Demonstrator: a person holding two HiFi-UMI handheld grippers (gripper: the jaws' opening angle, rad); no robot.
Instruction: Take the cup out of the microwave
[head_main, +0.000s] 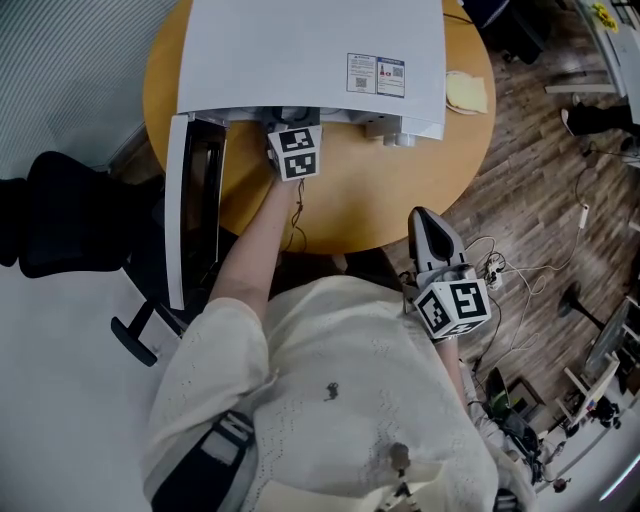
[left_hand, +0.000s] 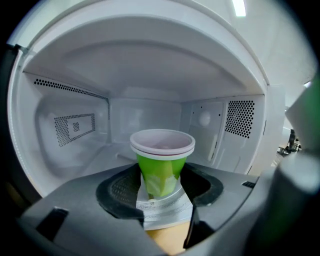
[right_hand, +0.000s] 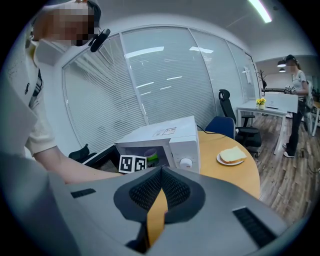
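Note:
A green cup (left_hand: 161, 172) with a white rim stands upright on the floor of the white microwave (left_hand: 150, 115). My left gripper (left_hand: 161, 187) reaches into the cavity, and its dark pads (left_hand: 122, 187) press on both sides of the cup's lower part. In the head view only that gripper's marker cube (head_main: 295, 152) shows, at the microwave's (head_main: 310, 50) opening. The right gripper view shows the cup (right_hand: 151, 159) behind the cube. My right gripper (right_hand: 161, 170) is shut on nothing, held back near the person's body (head_main: 425, 225), off the table's edge.
The microwave door (head_main: 195, 210) hangs open to the left, over the edge of the round wooden table (head_main: 380, 200). A plate with bread (head_main: 466, 92) lies at the table's right. Office chairs (right_hand: 240, 127), a desk and another person (right_hand: 297, 110) stand beyond.

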